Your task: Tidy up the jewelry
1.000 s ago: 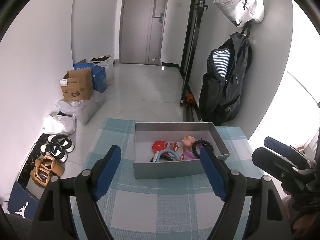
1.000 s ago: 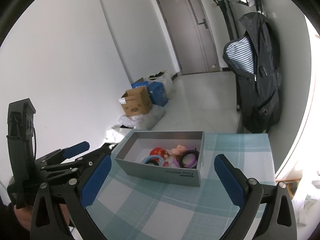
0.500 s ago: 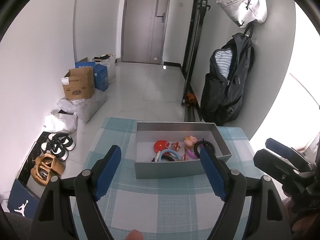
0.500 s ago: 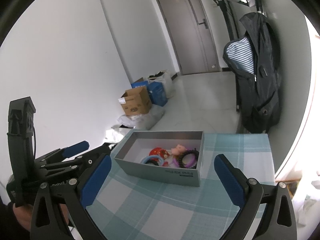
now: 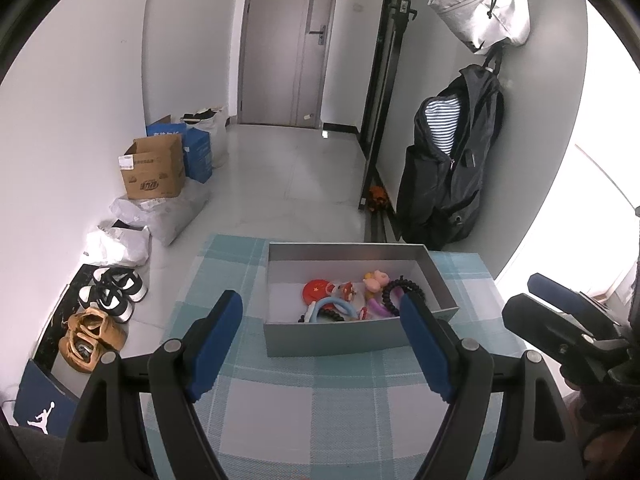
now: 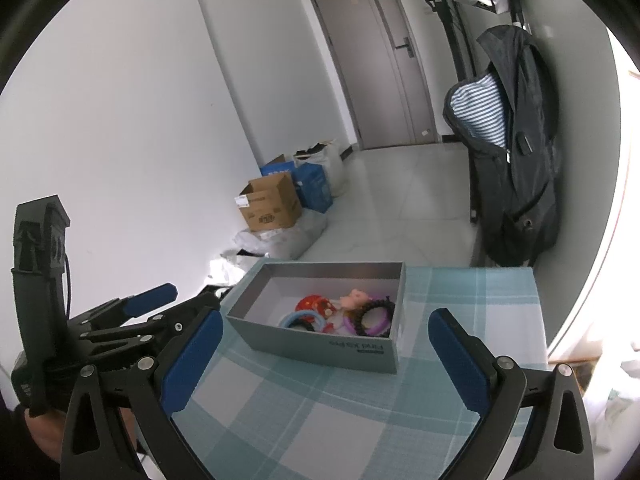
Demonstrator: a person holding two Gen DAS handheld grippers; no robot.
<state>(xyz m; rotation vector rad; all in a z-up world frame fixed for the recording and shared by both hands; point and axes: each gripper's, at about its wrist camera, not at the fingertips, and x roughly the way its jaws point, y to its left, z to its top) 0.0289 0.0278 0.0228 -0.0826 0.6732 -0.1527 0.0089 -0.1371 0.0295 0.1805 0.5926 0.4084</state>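
Jewelry gathered in the box, both tools idle

Bangles and charms (image 5: 352,298) lie heaped at one end of the grey box (image 5: 332,338) on the checked-cloth bench (image 5: 320,412); sorting looks unfinished. The left hand-held gripper (image 5: 322,344) and the right hand-held gripper (image 6: 325,360) gape empty above it, hallway door (image 5: 288,40) beyond

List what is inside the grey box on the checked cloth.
Inside the grey box: a red disc, a light blue ring, a pink figure, a black beaded bracelet and a purple band. The near wall hides whatever lies lower.
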